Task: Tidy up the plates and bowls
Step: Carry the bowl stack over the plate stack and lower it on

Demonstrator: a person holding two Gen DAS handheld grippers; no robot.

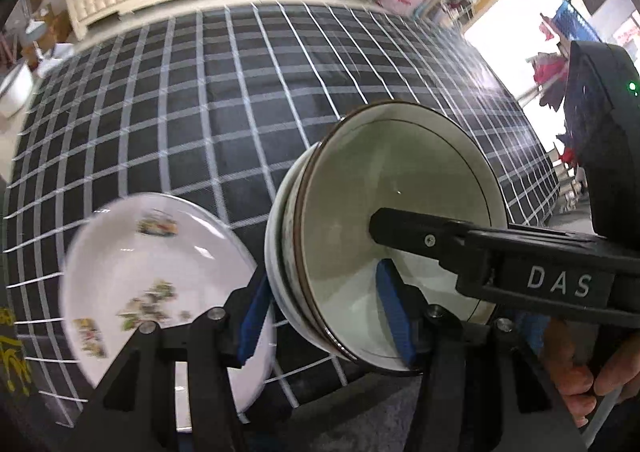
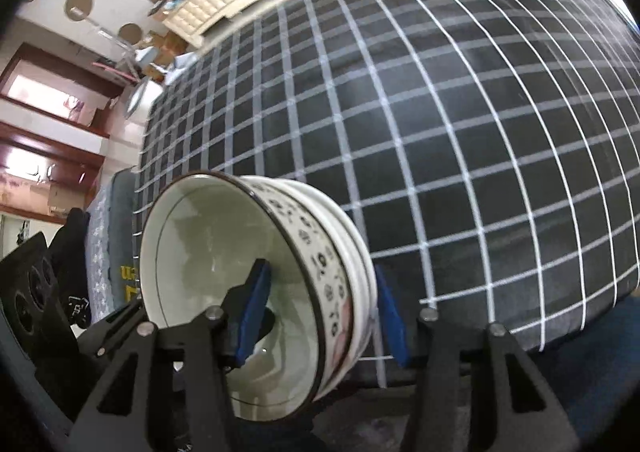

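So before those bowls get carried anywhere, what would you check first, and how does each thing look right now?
1. Left gripper straddles the bowl stack's wall, one pad inside and one outside: ok.
2. Right gripper straddles the opposite wall the same way: ok.
3. Bowls nested with rims aligned: ok, though the stack is tilted.
4. Stack clear of the checked cloth: cannot tell, its underside is hidden.
5. Plate clear of the stack: ok in the left view, with cloth showing between them.
6. Grip firm enough for a tilted stack: cannot tell; I would move slowly.
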